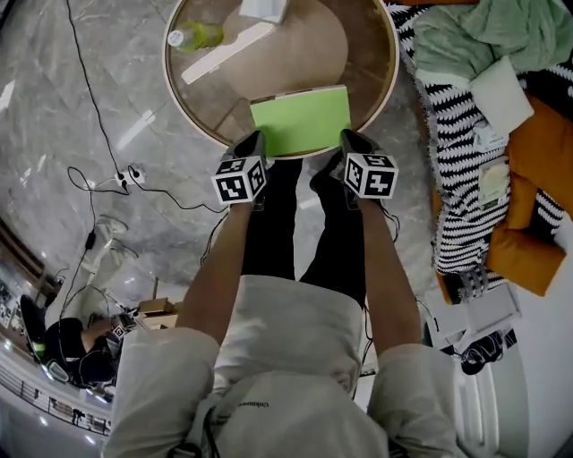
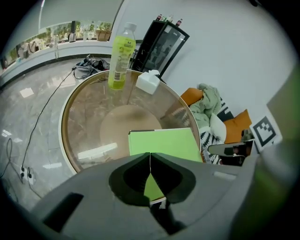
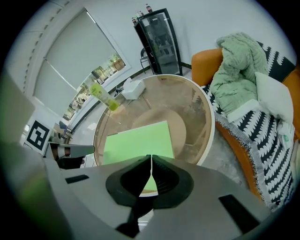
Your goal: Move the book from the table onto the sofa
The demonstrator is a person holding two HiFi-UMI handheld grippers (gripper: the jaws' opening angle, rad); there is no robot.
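A bright green book [image 1: 300, 121] lies flat on the round glass table [image 1: 201, 121], at its near edge. My left gripper [image 1: 253, 141] hovers over the book's near left corner, and my right gripper [image 1: 351, 139] over its near right corner. Both are shut with nothing between the jaws. In the left gripper view the book [image 2: 164, 143] lies just beyond my closed left gripper [image 2: 150, 154]. The right gripper view likewise shows the book [image 3: 136, 143] past my shut right gripper [image 3: 151, 157]. The orange sofa [image 1: 528, 241] stands to the right of the table.
A yellow-green bottle [image 1: 192, 38] and a white box [image 1: 264, 9] sit on the table's far side. The sofa carries a black-and-white striped blanket [image 1: 457, 116], a green throw [image 1: 492, 31] and a white pillow [image 1: 501, 94]. Cables [image 1: 98, 179] trail over the marble floor at left.
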